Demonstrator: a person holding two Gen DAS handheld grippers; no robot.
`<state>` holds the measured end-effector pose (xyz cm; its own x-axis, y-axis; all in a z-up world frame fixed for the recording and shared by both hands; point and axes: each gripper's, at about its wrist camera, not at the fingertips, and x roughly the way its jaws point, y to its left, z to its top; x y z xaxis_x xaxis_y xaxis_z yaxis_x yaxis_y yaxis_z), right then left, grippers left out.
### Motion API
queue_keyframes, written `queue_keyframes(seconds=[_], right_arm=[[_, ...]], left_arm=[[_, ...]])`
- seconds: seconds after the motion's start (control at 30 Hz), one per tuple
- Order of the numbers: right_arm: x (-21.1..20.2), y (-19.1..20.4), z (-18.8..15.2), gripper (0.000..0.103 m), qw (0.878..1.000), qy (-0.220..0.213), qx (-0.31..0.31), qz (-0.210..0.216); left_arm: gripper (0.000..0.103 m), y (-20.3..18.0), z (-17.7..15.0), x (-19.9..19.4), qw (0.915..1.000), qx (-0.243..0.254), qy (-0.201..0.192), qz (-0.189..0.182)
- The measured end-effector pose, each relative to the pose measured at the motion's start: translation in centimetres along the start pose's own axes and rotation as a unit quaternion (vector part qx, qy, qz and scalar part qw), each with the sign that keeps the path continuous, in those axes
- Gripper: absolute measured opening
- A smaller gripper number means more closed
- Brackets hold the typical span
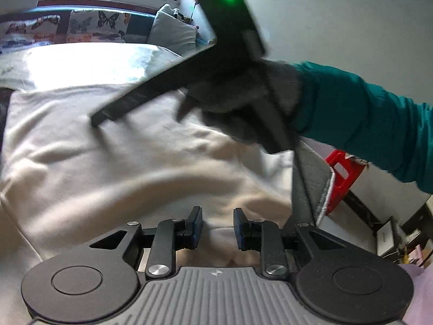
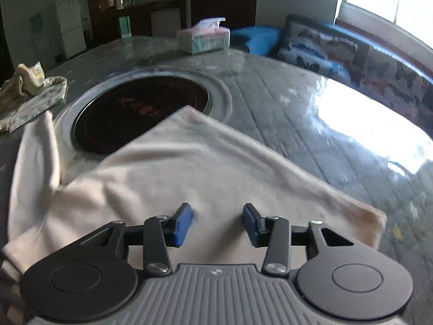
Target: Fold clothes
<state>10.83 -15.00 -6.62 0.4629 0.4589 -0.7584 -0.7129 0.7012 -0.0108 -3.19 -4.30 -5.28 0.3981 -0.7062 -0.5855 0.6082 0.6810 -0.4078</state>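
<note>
From the left wrist, the left gripper [image 1: 217, 227] hovers part open and empty over the cream garment [image 1: 94, 162]; the gloved hand [image 1: 243, 108] works at one o'clock. From the right wrist, the right gripper [image 2: 218, 224], also parted and empty, sits above the cloth, whose corner reaches twelve o'clock onto the dark round inset [image 2: 140, 111]; a good fold likely needs edges pinched squarely.
</note>
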Motion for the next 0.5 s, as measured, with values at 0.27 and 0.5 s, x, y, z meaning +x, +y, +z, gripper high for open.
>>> queue_keyframes(seconds=[0.27, 0.5], right_arm=[[3.1, -0.4, 3.0, 0.054, 1.0, -0.008, 0.009, -0.009], [2.6, 0.0, 3.8, 0.052, 1.0, -0.008, 0.009, 0.009]], left_arm=[[0.028, 0.4, -0.6, -0.5, 0.9996, -0.022, -0.007, -0.018], [0.032, 0.3, -0.1, -1.0, 0.9996, -0.02, -0.01, -0.02]])
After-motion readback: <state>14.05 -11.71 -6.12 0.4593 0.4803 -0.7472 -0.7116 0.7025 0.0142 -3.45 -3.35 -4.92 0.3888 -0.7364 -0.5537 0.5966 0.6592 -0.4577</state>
